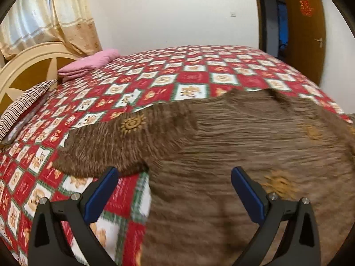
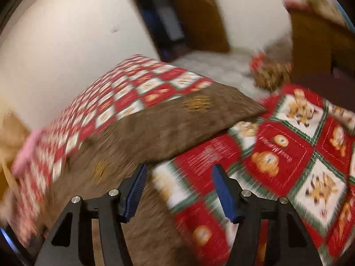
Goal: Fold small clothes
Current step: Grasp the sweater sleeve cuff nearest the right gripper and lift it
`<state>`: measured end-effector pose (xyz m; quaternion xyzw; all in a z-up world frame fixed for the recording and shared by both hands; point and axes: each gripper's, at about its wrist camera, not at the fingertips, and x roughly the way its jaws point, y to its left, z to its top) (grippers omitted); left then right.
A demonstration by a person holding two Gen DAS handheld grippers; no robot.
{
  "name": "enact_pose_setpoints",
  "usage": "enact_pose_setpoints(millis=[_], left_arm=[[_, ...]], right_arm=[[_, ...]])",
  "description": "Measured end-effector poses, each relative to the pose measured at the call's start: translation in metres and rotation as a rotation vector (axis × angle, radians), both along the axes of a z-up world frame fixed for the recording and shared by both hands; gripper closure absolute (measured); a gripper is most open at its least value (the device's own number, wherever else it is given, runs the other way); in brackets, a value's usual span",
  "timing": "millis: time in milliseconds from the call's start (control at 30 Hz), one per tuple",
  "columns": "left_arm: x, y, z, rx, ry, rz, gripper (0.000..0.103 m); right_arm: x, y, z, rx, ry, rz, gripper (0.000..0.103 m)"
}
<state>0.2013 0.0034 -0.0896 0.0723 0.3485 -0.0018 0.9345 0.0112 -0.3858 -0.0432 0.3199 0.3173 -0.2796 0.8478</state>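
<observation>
Brown crinkled cloth, the garment [image 1: 233,155], lies spread on the bed [image 1: 199,71], mostly flat with one sleeve-like flap off to the left tool's [image 1: 174,184] left. No crisp fold shows yet, so I judge the folding barely begun. That left tool hangs wide open just over the garment's near edge, gripping nothing. The right tool [image 2: 179,184] stands partly open above the garment's edge and the red checked quilt [image 2: 288,155], nothing between its pads. Farther ahead of the left tool sit a pink folded cloth [image 1: 91,63] and a striped pillow [image 1: 24,104], well clear of the work.
</observation>
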Motion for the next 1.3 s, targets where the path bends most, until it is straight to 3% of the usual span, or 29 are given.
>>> enact_pose_setpoints(millis=[133, 233, 400, 500, 567, 600, 633, 700, 800, 967, 1133, 1300], left_arm=[[0.011, 0.005, -0.024, 0.012, 0.054, 0.044, 0.000], [0.018, 0.012, -0.030, -0.053, 0.117, 0.042, 0.000], [0.019, 0.023, -0.036, -0.162, 0.163, 0.049, 0.000], [0.017, 0.021, -0.037, -0.155, 0.159, 0.048, 0.000], [0.019, 0.020, -0.037, -0.152, 0.159, 0.048, 0.000], [0.019, 0.020, -0.037, -0.155, 0.158, 0.048, 0.000], [0.020, 0.021, -0.037, -0.160, 0.157, 0.047, 0.000], [0.020, 0.022, -0.038, -0.166, 0.155, 0.044, 0.000], [0.020, 0.024, -0.038, -0.171, 0.152, 0.042, 0.000], [0.019, 0.024, -0.038, -0.178, 0.149, 0.040, 0.000], [0.019, 0.025, -0.038, -0.187, 0.145, 0.037, 0.000], [0.020, 0.026, -0.037, -0.199, 0.140, 0.031, 0.000]], right_arm=[[-0.010, -0.076, -0.012, 0.150, -0.037, -0.144, 0.043], [-0.011, -0.115, -0.022, 0.271, -0.057, -0.190, 0.048], [0.006, -0.141, -0.034, 0.296, 0.013, -0.213, 0.048], [0.014, -0.151, -0.049, 0.364, 0.019, -0.235, 0.048], [0.018, -0.152, -0.049, 0.328, 0.030, -0.253, 0.049], [0.019, -0.153, -0.049, 0.308, 0.030, -0.256, 0.057], [0.021, -0.154, -0.050, 0.290, 0.033, -0.263, 0.075], [0.020, -0.158, -0.054, 0.262, 0.048, -0.281, 0.095], [0.021, -0.160, -0.053, 0.235, 0.044, -0.262, 0.096], [0.039, -0.131, -0.001, 0.032, 0.018, -0.161, 0.097], [0.097, -0.045, 0.061, -0.183, 0.012, 0.099, 0.097], [0.159, 0.065, 0.057, -0.191, 0.009, 0.376, 0.097]])
